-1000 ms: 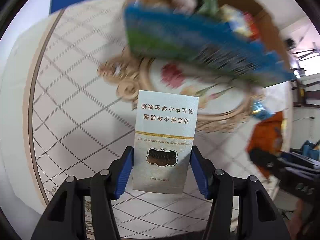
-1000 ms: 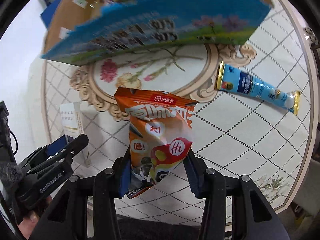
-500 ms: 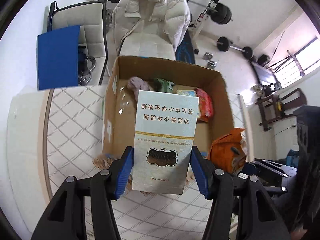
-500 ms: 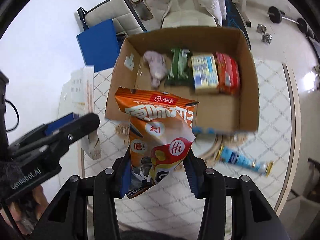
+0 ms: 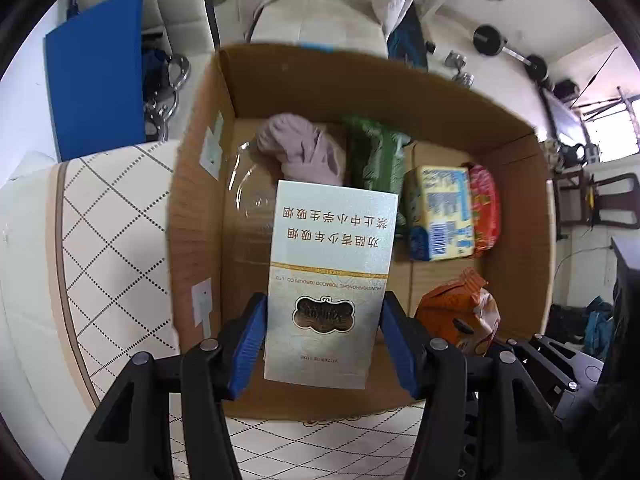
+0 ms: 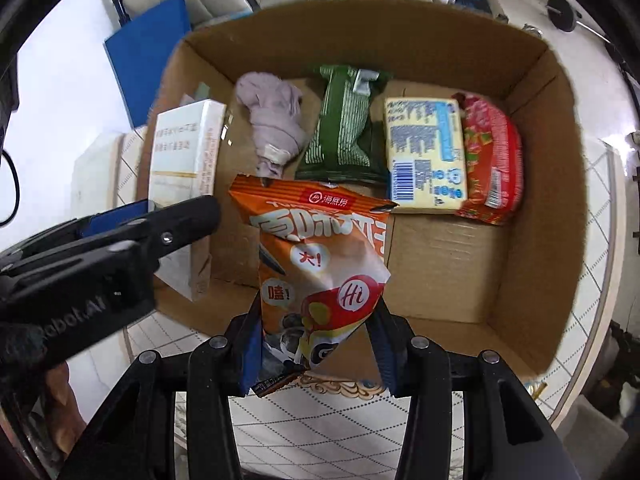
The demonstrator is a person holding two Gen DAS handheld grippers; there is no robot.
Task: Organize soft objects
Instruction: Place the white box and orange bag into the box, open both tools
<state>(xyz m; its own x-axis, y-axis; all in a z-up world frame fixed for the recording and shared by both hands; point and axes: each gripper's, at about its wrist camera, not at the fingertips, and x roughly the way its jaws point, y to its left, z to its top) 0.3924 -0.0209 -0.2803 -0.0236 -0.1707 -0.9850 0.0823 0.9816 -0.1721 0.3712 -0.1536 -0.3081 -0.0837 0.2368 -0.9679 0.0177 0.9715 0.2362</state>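
Over an open cardboard box (image 6: 532, 264) on a tiled worktop (image 5: 112, 264), the left gripper (image 5: 322, 336) clamps a pale carton (image 5: 332, 280) reading "ULTRA DE LUXE", while the right gripper (image 6: 316, 344) pinches an orange snack bag (image 6: 320, 264) marked "Hi". Along the box's far wall lie a lilac cloth (image 6: 272, 120), green packet (image 6: 344, 124), yellow pack (image 6: 424, 152) and red pack (image 6: 492, 160); the near right floor is bare.

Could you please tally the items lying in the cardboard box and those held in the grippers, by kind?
Lying in the cardboard box:
Lilac cloth: 1
Green packet: 1
Yellow-blue pack: 1
Red packet: 1
Held:
White carton: 1
Orange snack bag: 1
Total: 6
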